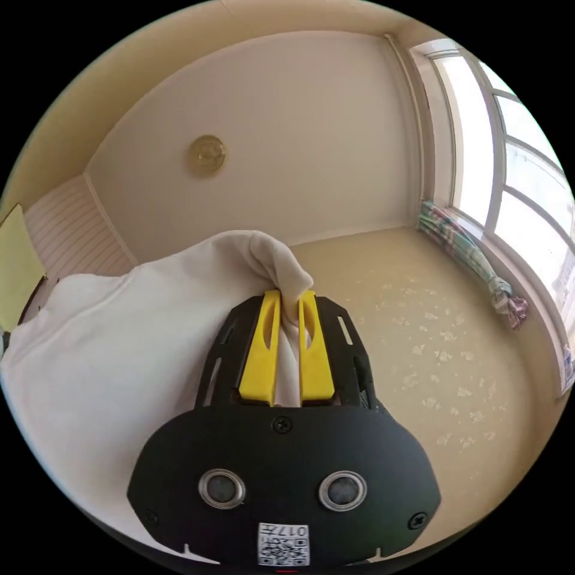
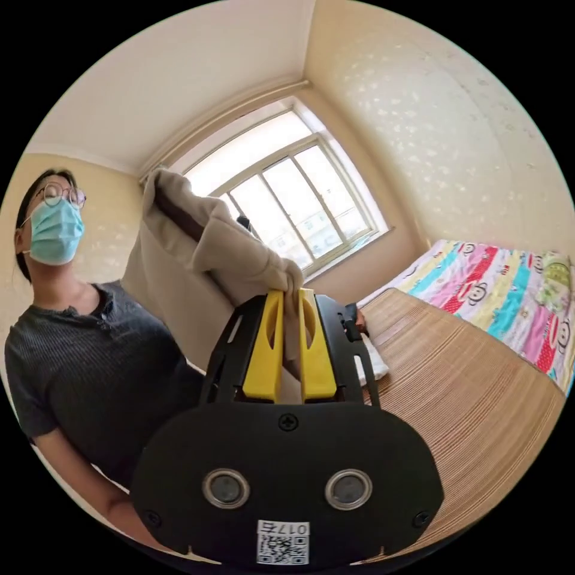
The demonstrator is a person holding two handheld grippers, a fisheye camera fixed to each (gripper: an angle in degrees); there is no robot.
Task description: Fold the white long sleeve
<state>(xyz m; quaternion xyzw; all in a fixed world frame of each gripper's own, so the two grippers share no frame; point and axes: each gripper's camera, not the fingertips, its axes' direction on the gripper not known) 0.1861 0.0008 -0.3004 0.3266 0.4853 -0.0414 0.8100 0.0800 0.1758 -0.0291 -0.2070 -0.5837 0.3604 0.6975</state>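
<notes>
Left gripper view: we're holding one white long sleeve [image 1: 108,335] up in the air, and our left gripper [image 1: 290,294] is pinching a bunched edge of it between both yellow jaws, pointing up toward the ceiling with its one round light [image 1: 207,155]. Over in the right gripper view, our right gripper [image 2: 291,293] is clamping another bunch of that garment, which is hanging between us and the window [image 2: 287,191]. One woven mat [image 2: 467,383] and one striped cartoon sheet [image 2: 509,299] are lying on the bed below.
</notes>
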